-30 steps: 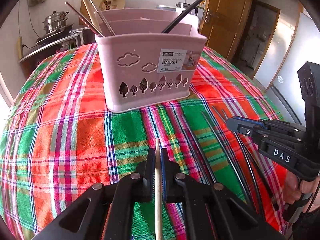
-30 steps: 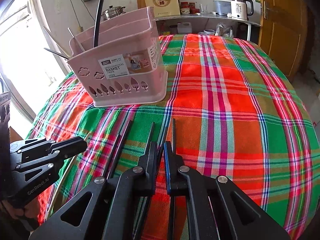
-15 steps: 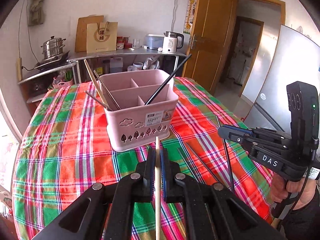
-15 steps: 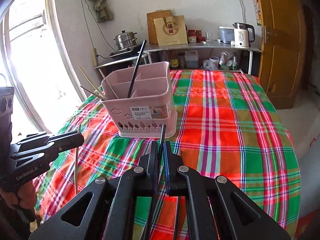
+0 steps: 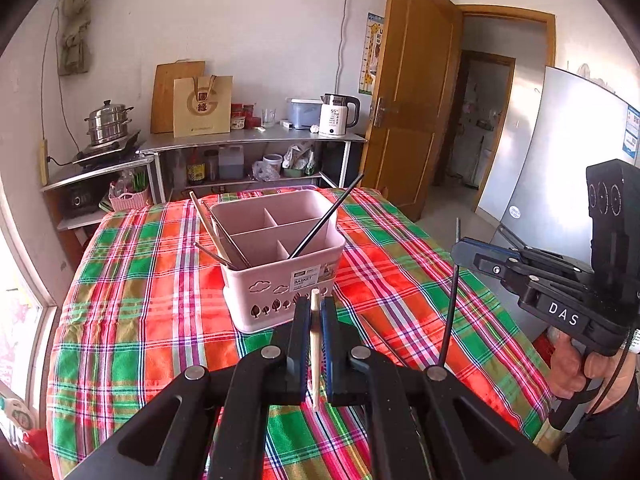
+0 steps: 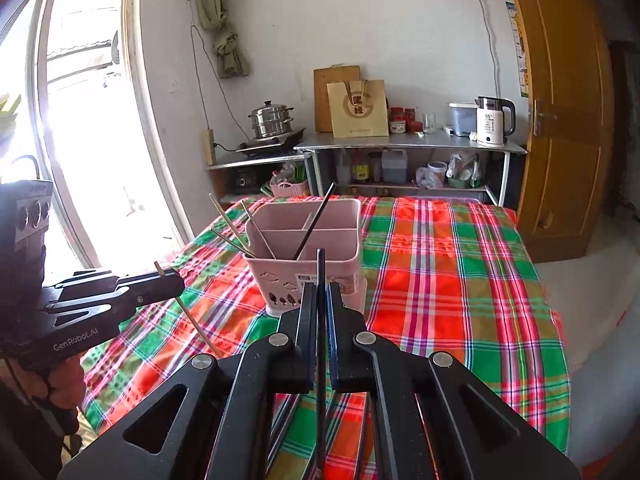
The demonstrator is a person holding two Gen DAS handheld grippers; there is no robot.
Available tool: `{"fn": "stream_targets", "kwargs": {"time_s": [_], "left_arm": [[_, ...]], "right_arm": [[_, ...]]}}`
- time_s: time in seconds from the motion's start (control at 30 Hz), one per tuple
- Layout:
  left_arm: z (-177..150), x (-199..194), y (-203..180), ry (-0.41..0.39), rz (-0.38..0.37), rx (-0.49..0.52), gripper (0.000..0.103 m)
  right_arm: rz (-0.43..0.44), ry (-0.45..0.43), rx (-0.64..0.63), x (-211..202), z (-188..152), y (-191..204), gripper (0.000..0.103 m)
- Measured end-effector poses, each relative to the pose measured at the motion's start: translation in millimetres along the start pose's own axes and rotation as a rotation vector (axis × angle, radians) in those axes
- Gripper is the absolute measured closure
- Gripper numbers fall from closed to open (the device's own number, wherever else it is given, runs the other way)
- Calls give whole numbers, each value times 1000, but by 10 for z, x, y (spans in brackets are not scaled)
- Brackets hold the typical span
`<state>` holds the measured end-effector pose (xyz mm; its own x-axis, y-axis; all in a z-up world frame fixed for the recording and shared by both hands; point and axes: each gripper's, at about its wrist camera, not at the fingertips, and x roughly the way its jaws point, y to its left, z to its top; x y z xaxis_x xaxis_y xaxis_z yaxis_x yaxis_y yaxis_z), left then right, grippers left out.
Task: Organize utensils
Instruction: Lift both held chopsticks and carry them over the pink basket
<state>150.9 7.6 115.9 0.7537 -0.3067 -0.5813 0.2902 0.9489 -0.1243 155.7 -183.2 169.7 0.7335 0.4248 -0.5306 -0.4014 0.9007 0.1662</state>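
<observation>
A pink compartment basket (image 5: pixel 280 276) (image 6: pixel 276 276) stands mid-table on the plaid cloth. It holds wooden and metal chopsticks (image 5: pixel 212 236) at its left and one black chopstick (image 5: pixel 320 228) leaning right. My left gripper (image 5: pixel 315 302) (image 6: pixel 176 280) is shut on a pale wooden chopstick (image 5: pixel 315 344) (image 6: pixel 196 324), raised above the cloth in front of the basket. My right gripper (image 6: pixel 320 290) (image 5: pixel 460 246) is shut on a black chopstick (image 6: pixel 321 268) (image 5: pixel 450 308), which hangs down from its tips. Other black chopsticks (image 6: pixel 288 412) lie on the cloth below, partly hidden by the right gripper.
Behind the table, a metal shelf (image 5: pixel 256 140) carries a white kettle (image 5: pixel 338 116), a paper bag and a steamer pot (image 5: pixel 108 124). A wooden door (image 5: pixel 416 92) stands open at the right, and a window (image 6: pixel 88 128) is at the left. A person's hand (image 5: pixel 576 368) holds the right gripper.
Both grippers have risen from the tablecloth, each carrying its chopstick. The basket now sits lower and farther off in both views, with its compartments seen from above.
</observation>
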Motion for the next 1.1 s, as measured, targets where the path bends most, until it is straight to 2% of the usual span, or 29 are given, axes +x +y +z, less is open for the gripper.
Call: {"fn": "stream_targets", "kwargs": {"time_s": [0.67, 1.1], "left_arm": [[1, -84, 15, -4, 1, 1, 98], [51, -110, 69, -7, 6, 1, 98]], "right_arm": [[12, -39, -41, -163, 91, 137, 99], [22, -39, -58, -130, 115, 180, 99]]}}
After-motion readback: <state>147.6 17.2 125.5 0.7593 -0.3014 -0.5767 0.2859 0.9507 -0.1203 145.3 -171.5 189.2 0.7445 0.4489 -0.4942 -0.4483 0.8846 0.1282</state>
